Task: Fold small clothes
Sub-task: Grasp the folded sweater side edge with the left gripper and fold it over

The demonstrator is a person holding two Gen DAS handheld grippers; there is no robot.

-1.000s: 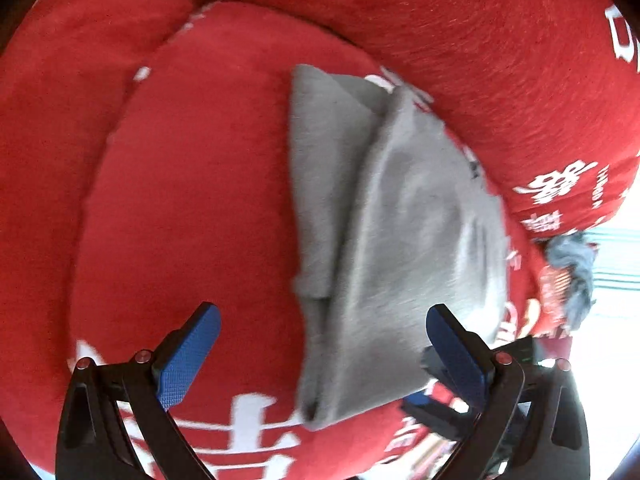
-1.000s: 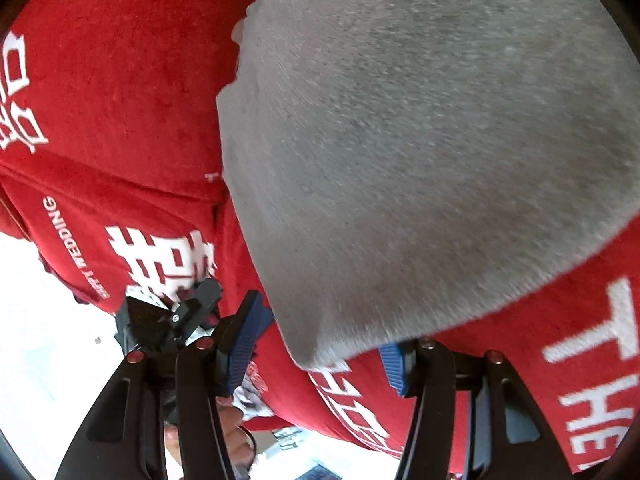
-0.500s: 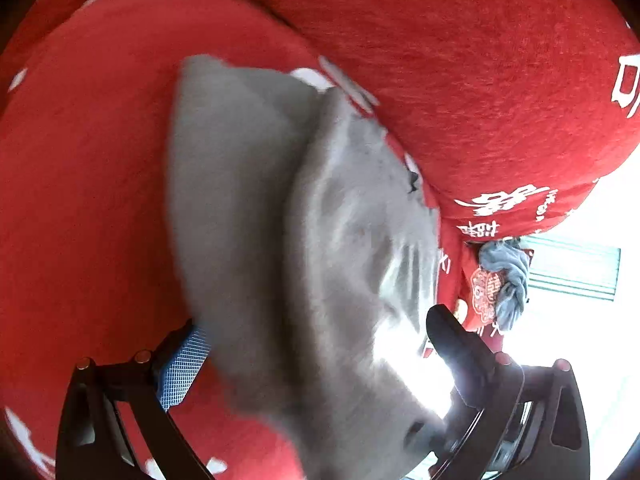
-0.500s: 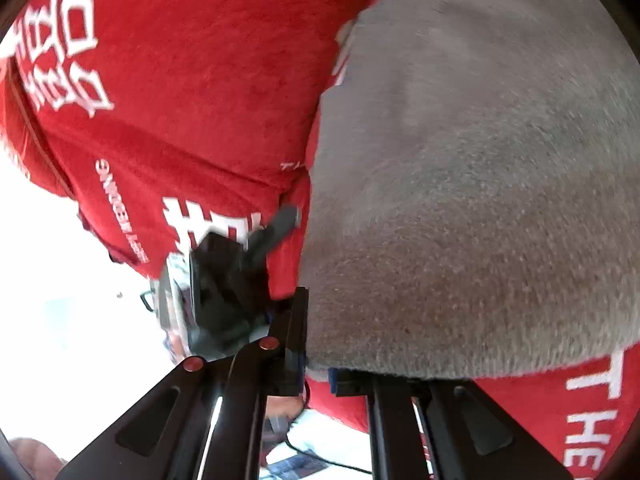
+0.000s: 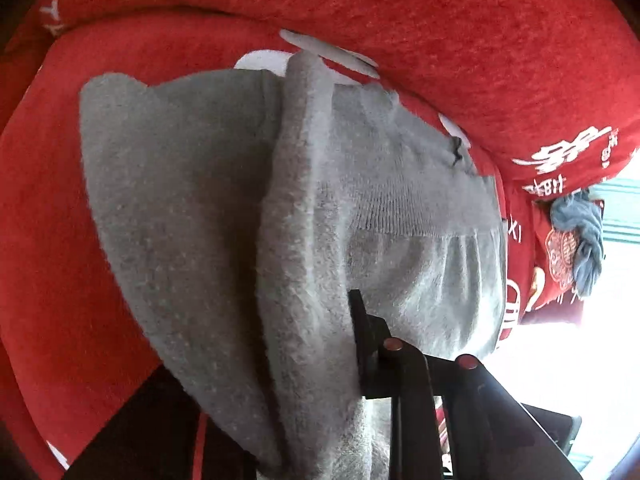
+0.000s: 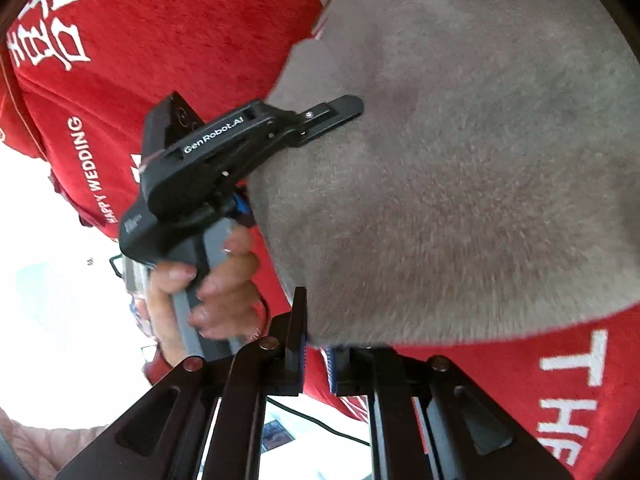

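A red cushion (image 5: pixel 440 32) with white lettering carries the grey garment (image 5: pixel 180 200). The left gripper (image 5: pixel 316 360) has just closed onto its fold; the right gripper (image 6: pixel 316 356) pinches its near edge.

Grey garment (image 5: pixel 192 208) lies on red printed cushion (image 5: pixel 52 240).

Bright daylight, blown-out white glare at one lower corner, fisheye-bent edges, perhaps slight blur

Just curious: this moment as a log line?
left claw: just closed on grey garment | right claw: just closed on its edge | surface: red blanket
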